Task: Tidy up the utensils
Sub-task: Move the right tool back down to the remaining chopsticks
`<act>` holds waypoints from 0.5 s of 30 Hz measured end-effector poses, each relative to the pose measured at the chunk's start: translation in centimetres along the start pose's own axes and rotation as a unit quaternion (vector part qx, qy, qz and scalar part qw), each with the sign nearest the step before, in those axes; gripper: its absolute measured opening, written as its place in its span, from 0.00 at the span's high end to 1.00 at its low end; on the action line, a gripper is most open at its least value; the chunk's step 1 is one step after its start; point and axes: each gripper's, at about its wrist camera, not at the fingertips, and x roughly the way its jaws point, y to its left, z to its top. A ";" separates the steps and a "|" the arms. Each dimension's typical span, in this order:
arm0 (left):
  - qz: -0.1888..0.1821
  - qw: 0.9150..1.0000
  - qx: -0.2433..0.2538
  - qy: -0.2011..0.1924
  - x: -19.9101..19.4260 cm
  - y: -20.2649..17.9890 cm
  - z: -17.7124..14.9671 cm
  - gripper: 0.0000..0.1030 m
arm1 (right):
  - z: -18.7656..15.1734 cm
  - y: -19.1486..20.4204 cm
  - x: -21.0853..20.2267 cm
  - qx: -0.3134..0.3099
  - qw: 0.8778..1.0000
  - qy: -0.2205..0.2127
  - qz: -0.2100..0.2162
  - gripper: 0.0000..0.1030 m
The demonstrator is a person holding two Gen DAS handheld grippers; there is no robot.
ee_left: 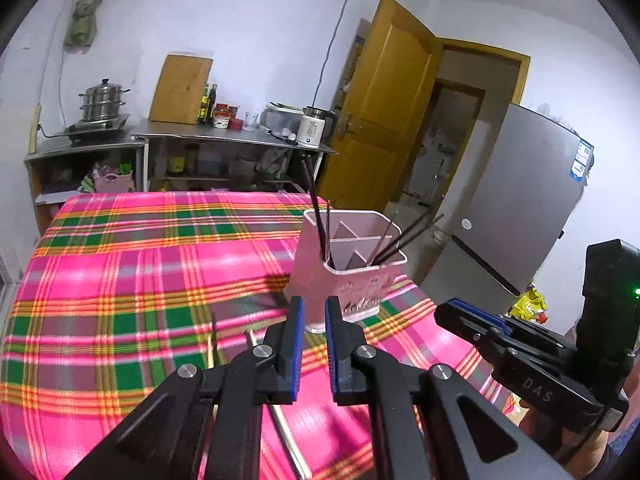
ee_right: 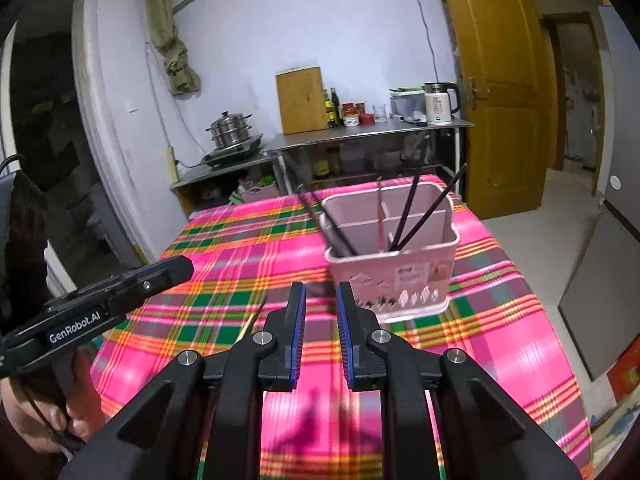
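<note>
A pink divided utensil holder stands on the plaid tablecloth, with several dark chopsticks leaning in its compartments. It also shows in the right wrist view, with chopsticks in it. My left gripper hovers just in front of the holder, jaws a little apart and empty. Loose chopsticks lie on the cloth below it. My right gripper is also slightly open and empty, left of the holder. One chopstick lies on the cloth to its left.
The right gripper's body sits to the right in the left wrist view; the left gripper's body sits to the left in the right wrist view. A steel counter with pot, bottles and kettle stands behind the table. A fridge and yellow door are to the right.
</note>
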 end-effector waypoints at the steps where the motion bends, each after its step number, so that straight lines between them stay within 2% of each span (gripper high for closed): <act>1: 0.003 1.000 -0.001 0.000 -0.4 0.1 -0.4 0.91 | -0.3 0.2 -0.3 -0.002 1.000 0.001 0.002 0.84; 15: 0.051 0.999 0.005 0.009 -6.5 0.8 -6.5 0.91 | -5.1 3.7 -4.4 -0.022 0.999 0.008 0.031 0.84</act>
